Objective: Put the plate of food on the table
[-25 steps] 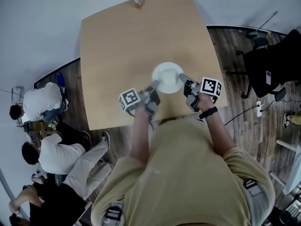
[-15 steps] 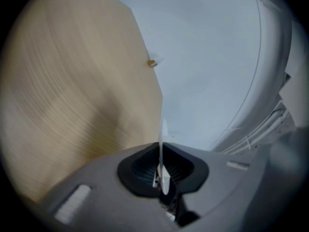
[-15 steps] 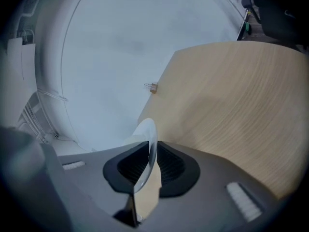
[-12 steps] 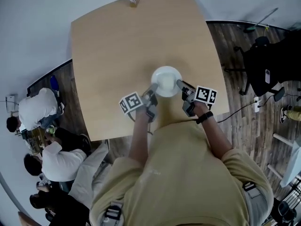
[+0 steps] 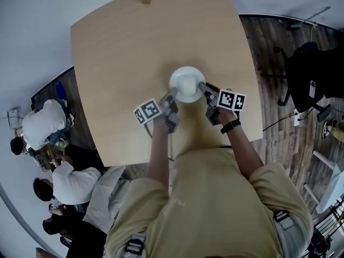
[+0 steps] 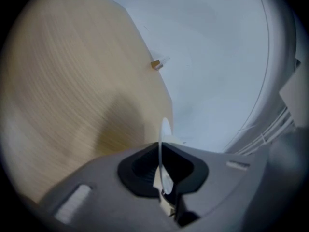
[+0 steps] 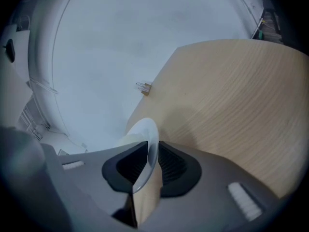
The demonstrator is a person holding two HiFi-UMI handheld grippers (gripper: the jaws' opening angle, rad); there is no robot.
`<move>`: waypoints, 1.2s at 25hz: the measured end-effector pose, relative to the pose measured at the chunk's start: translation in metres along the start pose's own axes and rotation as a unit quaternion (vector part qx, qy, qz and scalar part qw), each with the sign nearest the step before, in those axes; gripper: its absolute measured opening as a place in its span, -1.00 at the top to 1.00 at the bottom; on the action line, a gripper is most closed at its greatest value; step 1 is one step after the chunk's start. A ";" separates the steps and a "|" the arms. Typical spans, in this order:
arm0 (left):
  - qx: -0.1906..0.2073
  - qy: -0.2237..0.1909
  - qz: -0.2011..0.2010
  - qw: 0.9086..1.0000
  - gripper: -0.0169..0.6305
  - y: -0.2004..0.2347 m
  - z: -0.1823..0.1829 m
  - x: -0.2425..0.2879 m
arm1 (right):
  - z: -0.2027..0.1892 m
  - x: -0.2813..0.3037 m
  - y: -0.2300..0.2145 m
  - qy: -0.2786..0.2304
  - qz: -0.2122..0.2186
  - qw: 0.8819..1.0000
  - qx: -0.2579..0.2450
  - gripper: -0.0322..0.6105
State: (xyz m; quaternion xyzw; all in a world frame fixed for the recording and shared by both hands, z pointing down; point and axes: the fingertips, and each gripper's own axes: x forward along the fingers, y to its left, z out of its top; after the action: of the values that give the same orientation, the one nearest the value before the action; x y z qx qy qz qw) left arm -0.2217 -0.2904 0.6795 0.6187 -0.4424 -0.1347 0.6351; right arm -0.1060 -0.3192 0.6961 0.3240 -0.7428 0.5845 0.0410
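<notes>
White plate, one, between two grippers: left gripper clamps its rim, right gripper opening its jaws round it.

A light wooden surface with rounded corners fills the middle of the head view. Beyond its far and left edges spreads a plain, pale grey-white expanse; whether it is floor or backdrop cannot be told. To the right runs a dark wood-plank floor, where a black office chair stands and a white power strip lies on its cable. At the lower left, people in white tops sit close together. The light is soft and even.
</notes>
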 end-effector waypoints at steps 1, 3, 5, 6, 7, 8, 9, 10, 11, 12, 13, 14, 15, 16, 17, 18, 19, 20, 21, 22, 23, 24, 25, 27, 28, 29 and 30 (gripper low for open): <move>0.002 -0.002 0.003 1.000 0.90 0.003 0.006 0.009 | 0.007 0.007 -0.005 -0.005 -0.003 1.000 0.006 0.70; -0.002 -0.004 0.006 1.000 0.90 0.010 0.019 0.027 | 0.023 0.021 -0.016 -0.017 -0.013 1.000 0.021 0.70; -0.008 -0.006 0.010 1.000 0.90 0.017 0.031 0.044 | 0.037 0.033 -0.025 -0.030 -0.023 0.999 0.030 0.70; -0.005 -0.007 0.014 1.000 0.90 0.020 0.036 0.051 | 0.043 0.038 -0.027 -0.036 -0.028 0.999 0.029 0.70; 0.000 -0.007 0.018 1.000 0.90 0.022 0.040 0.057 | 0.048 0.041 -0.029 -0.040 -0.032 0.998 0.025 0.70; 0.008 -0.007 0.023 1.000 0.90 0.024 0.043 0.064 | 0.054 0.044 -0.032 -0.042 -0.036 0.998 0.019 0.70; 0.016 -0.007 0.029 0.999 0.89 0.026 0.047 0.071 | 0.059 0.047 -0.034 -0.043 -0.040 0.998 0.013 0.70; 0.024 -0.006 0.035 0.999 0.87 0.027 0.052 0.078 | 0.064 0.050 -0.036 -0.045 -0.043 0.998 0.009 0.70; 0.033 -0.004 0.041 0.999 0.86 0.028 0.056 0.084 | 0.070 0.053 -0.039 -0.047 -0.046 0.998 0.006 0.70; 0.041 -0.004 0.047 0.998 0.85 0.029 0.060 0.090 | 0.075 0.056 -0.041 -0.050 -0.049 0.998 0.003 0.70; 0.049 -0.003 0.052 0.997 0.84 0.030 0.065 0.096 | 0.080 0.059 -0.042 -0.052 -0.051 0.997 0.000 0.70; 0.057 -0.003 0.058 0.997 0.83 0.031 0.069 0.102 | 0.084 0.063 -0.044 -0.054 -0.054 0.997 -0.004 0.70; 0.064 -0.003 0.063 0.996 0.82 0.032 0.074 0.107 | 0.088 0.067 -0.047 -0.056 -0.057 0.997 -0.010 0.70; 0.070 -0.003 0.069 0.995 0.82 0.033 0.078 0.111 | 0.091 0.070 -0.049 -0.057 -0.061 0.996 -0.015 0.70; 0.077 -0.002 0.075 0.994 0.81 0.034 0.081 0.115 | 0.093 0.073 -0.051 -0.058 -0.065 0.996 -0.020 0.70; 0.084 0.000 0.082 0.993 0.80 0.036 0.084 0.119 | 0.095 0.075 -0.054 -0.059 -0.070 0.996 -0.022 0.70; 0.091 0.002 0.088 0.992 0.78 0.038 0.085 0.123 | 0.097 0.077 -0.056 -0.060 -0.073 0.995 -0.020 0.70; 0.097 0.006 0.094 0.991 0.78 0.040 0.086 0.126 | 0.099 0.079 -0.057 -0.062 -0.074 0.995 -0.015 0.70; 0.101 0.008 0.100 0.990 0.76 0.043 0.087 0.128 | 0.101 0.080 -0.057 -0.065 -0.073 0.995 -0.009 0.70; 0.103 0.010 0.105 0.989 0.73 0.045 0.086 0.129 | 0.102 0.081 -0.058 -0.067 -0.072 0.995 -0.004 0.70; 0.104 0.009 0.109 0.989 0.71 0.046 0.086 0.130 | 0.103 0.082 -0.058 -0.068 -0.071 0.995 -0.002 0.70; 0.105 0.008 0.112 0.988 0.71 0.046 0.086 0.130 | 0.104 0.082 -0.058 -0.067 -0.072 0.995 -0.002 0.70; 0.106 0.007 0.116 0.988 0.70 0.046 0.086 0.131 | 0.104 0.082 -0.058 -0.065 -0.074 0.995 -0.005 0.70; 0.115 0.008 0.123 0.986 0.69 0.046 0.086 0.131 | 0.105 0.083 -0.057 -0.062 -0.080 0.995 -0.012 0.66; 0.121 0.009 0.128 0.984 0.68 0.046 0.086 0.130 | 0.104 0.083 -0.056 -0.060 -0.083 0.995 -0.016 0.65; 0.129 0.011 0.134 0.983 0.66 0.046 0.085 0.129 | 0.103 0.083 -0.056 -0.056 -0.086 0.994 -0.022 0.63; 0.137 0.013 0.140 0.981 0.63 0.046 0.085 0.128 | 0.102 0.083 -0.056 -0.053 -0.091 0.994 -0.029 0.56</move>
State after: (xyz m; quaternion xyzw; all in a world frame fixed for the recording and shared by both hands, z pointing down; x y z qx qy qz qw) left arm -0.2276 -0.4295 0.7582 0.6337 -0.5305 0.0251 0.5625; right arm -0.1090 -0.4524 0.7478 0.4196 -0.7278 0.5387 0.0640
